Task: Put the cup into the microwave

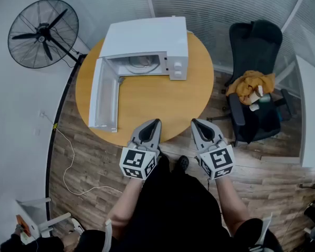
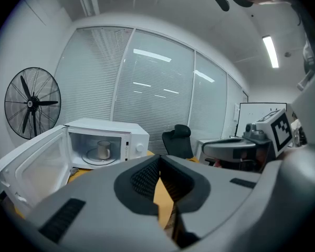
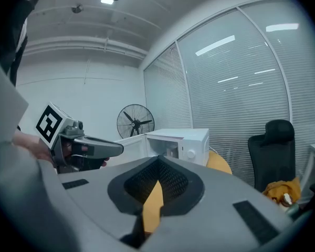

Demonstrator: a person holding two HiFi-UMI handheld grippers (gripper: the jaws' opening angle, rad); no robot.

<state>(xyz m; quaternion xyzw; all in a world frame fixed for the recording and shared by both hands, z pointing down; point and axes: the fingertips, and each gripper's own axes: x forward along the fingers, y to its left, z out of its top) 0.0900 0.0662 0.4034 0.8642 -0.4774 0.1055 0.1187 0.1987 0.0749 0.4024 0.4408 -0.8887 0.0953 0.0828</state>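
A white microwave (image 1: 147,46) stands at the far side of the round wooden table (image 1: 157,101), its door (image 1: 102,96) swung wide open to the left. In the left gripper view a pale cup (image 2: 103,149) stands upright on the turntable inside the microwave (image 2: 107,140). The right gripper view shows the same cup (image 3: 171,150) dimly, inside the microwave (image 3: 181,140). My left gripper (image 1: 156,123) and right gripper (image 1: 194,123) hover side by side over the table's near edge, far from the microwave. Both are shut, tips together, with nothing held.
A black standing fan (image 1: 41,33) is at the back left. A black office chair (image 1: 254,77) with an orange cloth (image 1: 249,85) stands right of the table. A white cable (image 1: 68,161) lies on the wooden floor. Glass walls with blinds close off the back.
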